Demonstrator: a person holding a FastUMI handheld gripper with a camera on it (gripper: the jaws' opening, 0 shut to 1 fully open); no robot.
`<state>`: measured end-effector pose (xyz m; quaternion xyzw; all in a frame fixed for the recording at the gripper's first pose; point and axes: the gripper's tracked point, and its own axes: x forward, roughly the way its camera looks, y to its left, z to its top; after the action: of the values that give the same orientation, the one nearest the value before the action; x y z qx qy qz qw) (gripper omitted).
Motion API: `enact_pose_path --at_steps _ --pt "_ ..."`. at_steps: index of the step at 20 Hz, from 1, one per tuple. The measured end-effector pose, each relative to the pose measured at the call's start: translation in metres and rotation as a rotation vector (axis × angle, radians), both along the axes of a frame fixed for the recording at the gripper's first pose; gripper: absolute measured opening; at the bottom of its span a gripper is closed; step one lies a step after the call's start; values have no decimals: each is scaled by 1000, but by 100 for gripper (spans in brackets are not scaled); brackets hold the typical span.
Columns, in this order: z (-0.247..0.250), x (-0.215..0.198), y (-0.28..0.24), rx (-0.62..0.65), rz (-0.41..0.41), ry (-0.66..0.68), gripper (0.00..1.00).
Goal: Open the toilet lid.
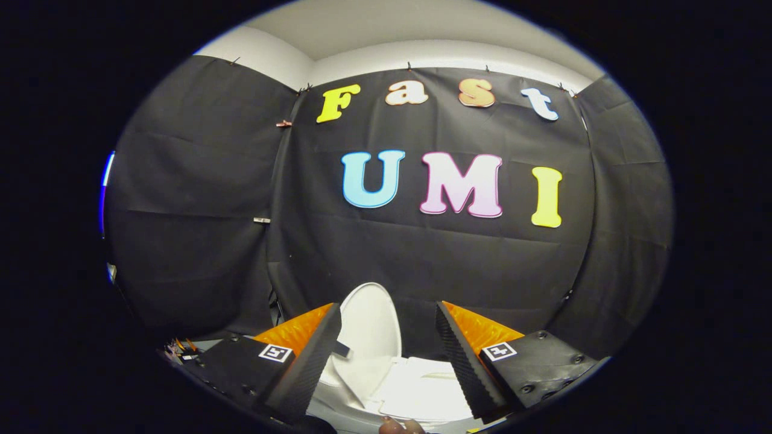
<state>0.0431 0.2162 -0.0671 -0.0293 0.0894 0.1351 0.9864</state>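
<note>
Already upright: toilet lid stands raised between the parted fingers

Gripper view. Low in the frame, the gripper [389,337] has its two fingers spread wide apart, and nothing is held between them. The left fingertip [322,343] lies just beside the lid's left edge in the picture; whether it touches cannot be told. The right finger sits well clear of it.

Between and just beyond the fingers, at bottom centre, the white toilet lid [369,325] stands raised, close to vertical, its rounded top edge rising against the black cloth wall [422,253] behind it. Below the lid, towards the lower edge, the white toilet [416,392] spreads out pale and overexposed, so that seat and bowl are hard to tell apart.

At the very bottom, slightly right of centre, part of a hand [401,426] peeks in. The cloth wall covers the middle of the frame, with a pale ceiling [422,24] curving above it at the top.
</note>
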Motion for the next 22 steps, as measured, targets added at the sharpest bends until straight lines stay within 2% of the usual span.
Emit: enact_pose_path --at_steps 6,11,17,22 --pt "21 -29 -110 -6 -108 -28 98" --pt "34 -44 -163 59 -171 -40 98" --pt "44 -53 -186 79 -185 -54 99" --pt "40 -52 -176 79 -133 -59 99"
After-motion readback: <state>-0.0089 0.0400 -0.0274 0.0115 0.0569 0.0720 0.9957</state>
